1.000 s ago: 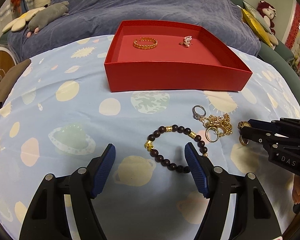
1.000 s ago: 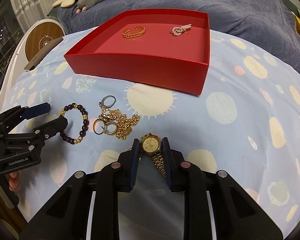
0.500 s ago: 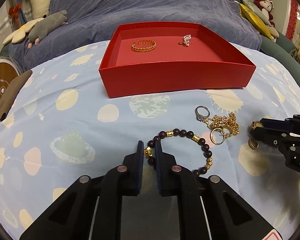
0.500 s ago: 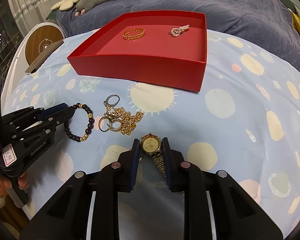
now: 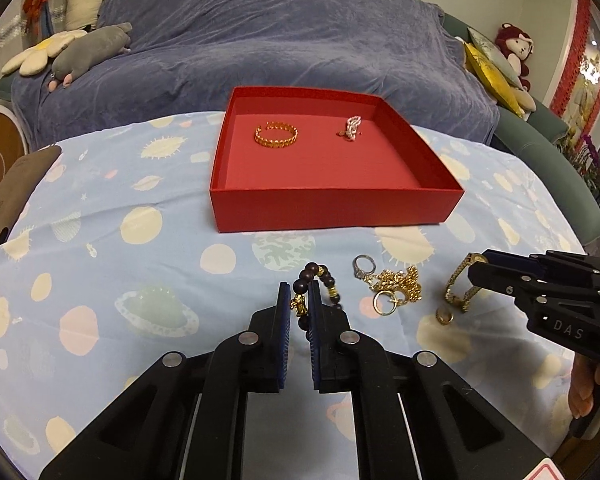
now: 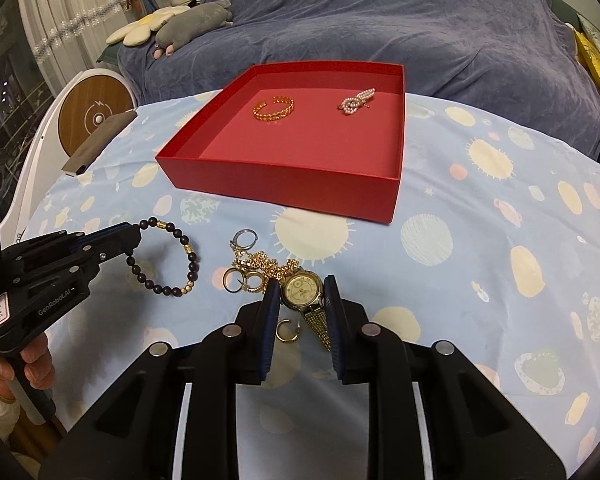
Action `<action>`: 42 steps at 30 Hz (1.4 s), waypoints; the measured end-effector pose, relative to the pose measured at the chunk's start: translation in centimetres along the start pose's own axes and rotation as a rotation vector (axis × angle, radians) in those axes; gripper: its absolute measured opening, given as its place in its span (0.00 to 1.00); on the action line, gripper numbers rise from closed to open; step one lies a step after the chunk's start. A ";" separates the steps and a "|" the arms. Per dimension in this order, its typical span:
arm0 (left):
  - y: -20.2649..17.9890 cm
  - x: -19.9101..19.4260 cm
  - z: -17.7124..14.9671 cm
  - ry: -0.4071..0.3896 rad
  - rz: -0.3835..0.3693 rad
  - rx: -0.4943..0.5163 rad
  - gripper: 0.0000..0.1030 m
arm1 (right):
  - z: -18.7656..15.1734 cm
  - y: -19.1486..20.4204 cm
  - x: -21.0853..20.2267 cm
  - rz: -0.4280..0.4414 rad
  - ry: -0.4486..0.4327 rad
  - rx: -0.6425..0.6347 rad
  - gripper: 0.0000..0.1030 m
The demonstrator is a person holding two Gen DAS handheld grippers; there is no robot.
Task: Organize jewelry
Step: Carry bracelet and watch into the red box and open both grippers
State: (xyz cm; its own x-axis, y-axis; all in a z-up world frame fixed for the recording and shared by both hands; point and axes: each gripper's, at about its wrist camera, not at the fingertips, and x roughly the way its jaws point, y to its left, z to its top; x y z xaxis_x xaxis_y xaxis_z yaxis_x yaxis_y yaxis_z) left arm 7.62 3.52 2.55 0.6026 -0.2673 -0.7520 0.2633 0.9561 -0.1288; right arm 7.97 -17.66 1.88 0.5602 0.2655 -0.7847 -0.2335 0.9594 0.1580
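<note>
On cloth; left gripper (image 5: 299,304) "GenRobot.AI" fingers pinch bead bracelet (image 6: 168,258) | right gripper (image 6: 300,300) "DAS" clamps watch (image 6: 302,290)

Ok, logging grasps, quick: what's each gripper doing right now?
Left gripper: shut on the beaded bracelet.
Right gripper: shut on the gold watch.

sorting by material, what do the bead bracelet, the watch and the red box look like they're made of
Bead bracelet: dark, glossy round beads, possibly wood or stone, with a few gold-coloured spacers. Watch: gold-toned metal, judging by its shiny case and fine mesh strap; whether plated or solid cannot be told. Red box: matte, thin straight walls with crisp edges, probably cardboard.
</note>
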 end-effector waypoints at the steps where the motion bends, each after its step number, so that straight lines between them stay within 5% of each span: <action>1: -0.1 -0.5 0.2 -0.013 -0.003 0.001 0.06 | 0.2 0.1 -0.3 0.001 -0.010 0.001 0.21; 9: -0.7 -2.8 2.6 -0.093 -0.015 0.008 0.06 | 2.4 0.3 -2.5 0.004 -0.091 0.021 0.21; 19: -1.1 -2.9 10.3 -0.195 0.016 0.035 0.06 | 9.9 -1.4 -3.2 -0.013 -0.198 0.031 0.21; 24: -0.6 0.6 12.7 -0.163 0.010 0.010 0.06 | 12.4 -2.4 0.1 -0.031 -0.174 0.046 0.21; 32: 0.8 6.7 12.4 -0.064 0.022 -0.035 0.07 | 13.4 -4.0 6.6 -0.046 -0.079 0.089 0.22; 35: 1.4 7.8 12.5 -0.058 0.065 -0.053 0.17 | 13.8 -4.3 7.1 -0.073 -0.129 0.115 0.27; 37: 1.7 7.6 12.5 -0.075 0.095 -0.055 0.38 | 13.9 -4.3 6.1 -0.074 -0.163 0.122 0.34; 42: 2.4 5.7 12.3 -0.121 0.123 -0.054 0.53 | 12.7 -3.9 2.9 -0.054 -0.195 0.104 0.37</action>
State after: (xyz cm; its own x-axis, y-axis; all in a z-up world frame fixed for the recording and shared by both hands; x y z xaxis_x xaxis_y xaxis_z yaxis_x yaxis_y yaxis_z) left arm 20.92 2.85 5.92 0.7148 -0.1570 -0.6814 0.1426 0.9867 -0.0777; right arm 20.60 -19.41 6.65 0.7149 0.2176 -0.6646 -0.1215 0.9746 0.1883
